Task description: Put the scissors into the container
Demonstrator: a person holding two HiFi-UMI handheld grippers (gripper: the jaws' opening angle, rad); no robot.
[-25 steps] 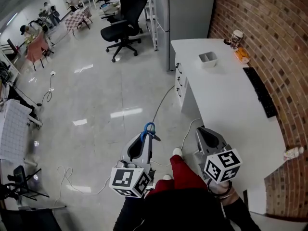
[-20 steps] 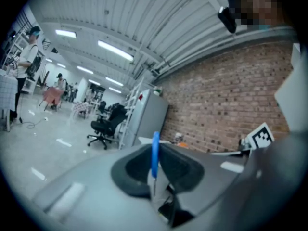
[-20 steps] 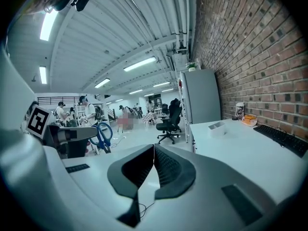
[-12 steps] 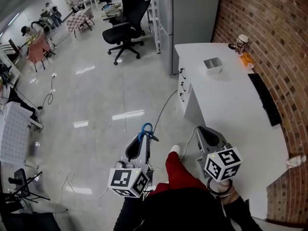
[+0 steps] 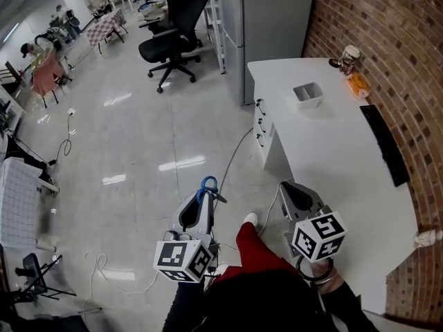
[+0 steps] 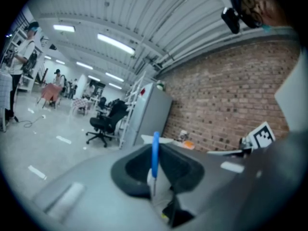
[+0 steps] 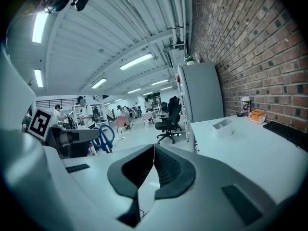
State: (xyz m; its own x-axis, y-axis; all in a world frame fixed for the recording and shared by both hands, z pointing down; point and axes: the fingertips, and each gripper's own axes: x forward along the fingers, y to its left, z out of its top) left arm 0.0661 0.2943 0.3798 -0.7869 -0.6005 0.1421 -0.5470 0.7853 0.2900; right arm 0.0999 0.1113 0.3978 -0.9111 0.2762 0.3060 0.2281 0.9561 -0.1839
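We find the left tool (image 5: 206, 199) clamped on the scissors (image 5: 208, 185), handle-end forward, evidently for carriage to the container (image 5: 307, 94) at one o'clock on the surface (image 5: 332, 164); the right tool (image 5: 291, 189) is closed and empty.

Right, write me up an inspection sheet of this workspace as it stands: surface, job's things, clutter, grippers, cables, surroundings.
Surface: white desk, mostly bare, along the brick wall.
Job's things: scissors with blue handles, carried in a gripper; container at the desk's far end, contents cannot be told.
Clutter: cup, orange item and black keyboard along the wall side.
Grippers: left gripper shut on the scissors; right gripper jaws together, nothing between them.
Cables: one cable trails from the desk's front across the floor.
Surroundings: office chair, grey cabinet, people at distant tables.
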